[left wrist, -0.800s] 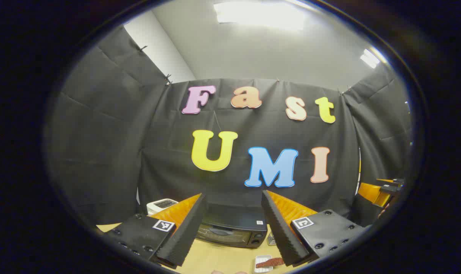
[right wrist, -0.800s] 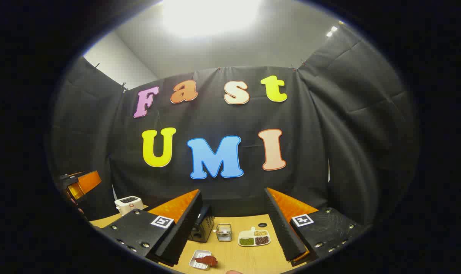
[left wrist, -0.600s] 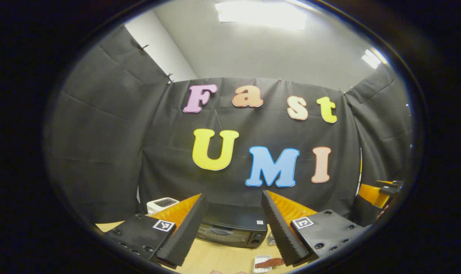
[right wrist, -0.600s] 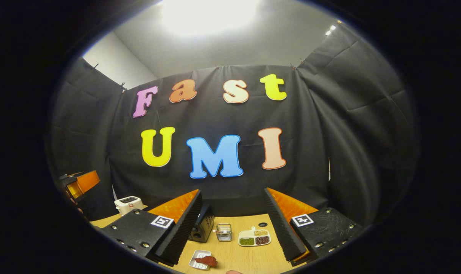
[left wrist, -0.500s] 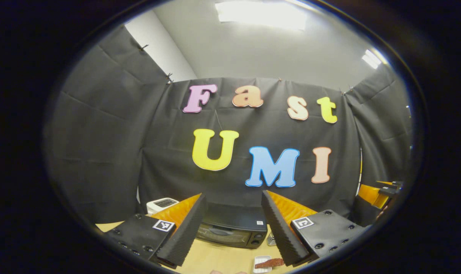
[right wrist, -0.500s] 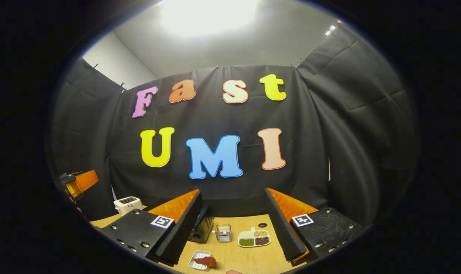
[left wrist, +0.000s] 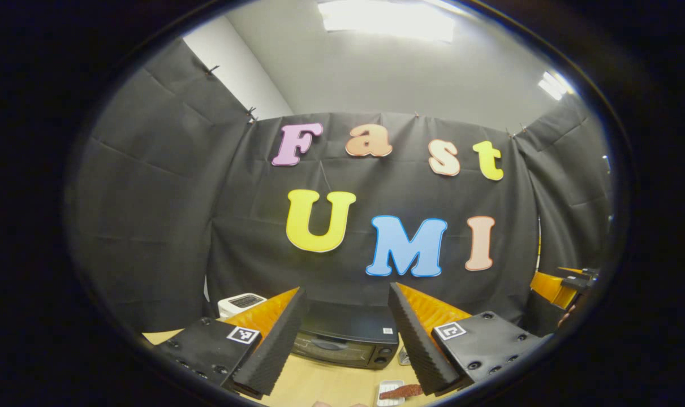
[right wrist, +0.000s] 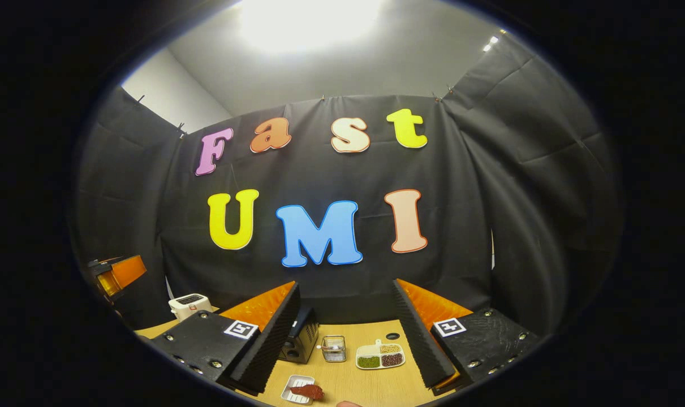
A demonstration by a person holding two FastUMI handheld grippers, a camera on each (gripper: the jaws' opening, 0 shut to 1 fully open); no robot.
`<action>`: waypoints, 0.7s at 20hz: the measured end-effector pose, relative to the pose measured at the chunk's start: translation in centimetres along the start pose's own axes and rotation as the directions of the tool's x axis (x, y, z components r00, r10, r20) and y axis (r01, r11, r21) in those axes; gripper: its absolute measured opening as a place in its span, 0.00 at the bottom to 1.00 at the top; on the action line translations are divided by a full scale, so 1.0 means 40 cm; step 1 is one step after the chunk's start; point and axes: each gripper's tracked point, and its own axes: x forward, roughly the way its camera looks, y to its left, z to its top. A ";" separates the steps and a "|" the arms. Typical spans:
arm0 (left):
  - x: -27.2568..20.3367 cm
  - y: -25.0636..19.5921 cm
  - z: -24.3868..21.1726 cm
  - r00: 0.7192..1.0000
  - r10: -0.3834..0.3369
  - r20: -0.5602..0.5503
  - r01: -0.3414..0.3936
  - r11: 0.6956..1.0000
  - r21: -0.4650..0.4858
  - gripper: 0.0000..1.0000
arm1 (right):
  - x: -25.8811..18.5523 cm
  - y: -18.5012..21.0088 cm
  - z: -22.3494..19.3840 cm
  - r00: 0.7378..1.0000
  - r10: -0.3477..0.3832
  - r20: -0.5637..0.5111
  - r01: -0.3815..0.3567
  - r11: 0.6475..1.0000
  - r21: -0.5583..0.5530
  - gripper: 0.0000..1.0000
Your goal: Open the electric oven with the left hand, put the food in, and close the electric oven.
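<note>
In the left gripper view we see the left gripper [left wrist: 345, 339] raised above the wooden surface [left wrist: 319, 384], its fingers [left wrist: 271, 350] spread wide with nothing between them. Framed between them stands the oven [left wrist: 345, 339], a dark box with its glass door closed, set against the back of the surface. To its left we see a white toaster [left wrist: 239, 303]. At the lower edge lies a small white tray [left wrist: 388, 392] carrying the food [left wrist: 400, 390], a reddish-brown strip, in front of the oven and to its right. The right gripper [left wrist: 563, 285] appears at the far right edge, well apart.

In the right gripper view we see the right gripper [right wrist: 345, 339] likewise open and empty. Between its fingers [right wrist: 268, 347] lie the oven [right wrist: 300, 342] at left, a small wire basket [right wrist: 334, 347] beside it, and a divided dish [right wrist: 380, 356] of grains. The food [right wrist: 307, 390] on its tray [right wrist: 297, 390] lies nearer. The toaster [right wrist: 189, 305] stands far left, with the left gripper [right wrist: 116, 274] above it.
</note>
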 end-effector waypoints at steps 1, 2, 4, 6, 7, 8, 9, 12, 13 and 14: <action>-0.002 -0.001 0.001 1.000 0.001 0.000 -0.001 1.000 0.001 1.00 | 0.004 -0.002 -0.001 1.000 0.002 0.000 -0.002 1.000 -0.002 0.97; -0.002 -0.002 -0.004 1.000 0.002 -0.004 -0.002 1.000 0.001 0.98 | 0.008 -0.002 -0.004 1.000 0.005 -0.003 -0.005 1.000 -0.004 0.97; 0.001 -0.006 -0.011 1.000 0.003 -0.012 -0.003 1.000 0.002 0.96 | 0.013 -0.006 -0.011 1.000 0.008 -0.009 -0.008 1.000 -0.009 0.97; 0.007 -0.015 -0.011 1.000 -0.001 -0.012 0.001 1.000 0.001 0.96 | 0.019 -0.008 -0.017 1.000 0.018 -0.014 -0.018 1.000 -0.009 0.97; 0.011 -0.017 -0.012 1.000 -0.001 -0.012 0.001 1.000 0.004 1.00 | 0.021 -0.009 -0.021 1.000 0.023 -0.019 -0.023 1.000 -0.011 0.97; 0.017 -0.021 -0.021 1.000 -0.006 -0.023 0.006 1.000 0.004 0.96 | 0.021 -0.012 -0.028 0.999 0.027 -0.026 -0.027 1.000 -0.012 0.97; 0.023 -0.028 -0.031 0.999 -0.008 -0.035 0.009 1.000 0.003 1.00 | 0.020 -0.013 -0.031 0.999 0.034 -0.028 -0.034 0.999 -0.011 0.97; 0.046 -0.025 -0.067 0.998 -0.001 -0.059 0.001 1.000 0.000 0.96 | 0.028 -0.025 -0.042 0.999 0.044 -0.029 -0.044 0.999 -0.008 0.97; 0.054 -0.030 -0.078 0.998 -0.007 -0.068 0.007 1.000 0.003 0.98 | 0.033 -0.028 -0.043 0.998 0.049 -0.028 -0.049 0.999 -0.001 0.97; 0.064 -0.032 -0.093 0.997 -0.013 -0.076 0.014 1.000 0.009 1.00 | 0.039 -0.029 -0.045 0.998 0.054 -0.029 -0.054 0.999 0.007 0.97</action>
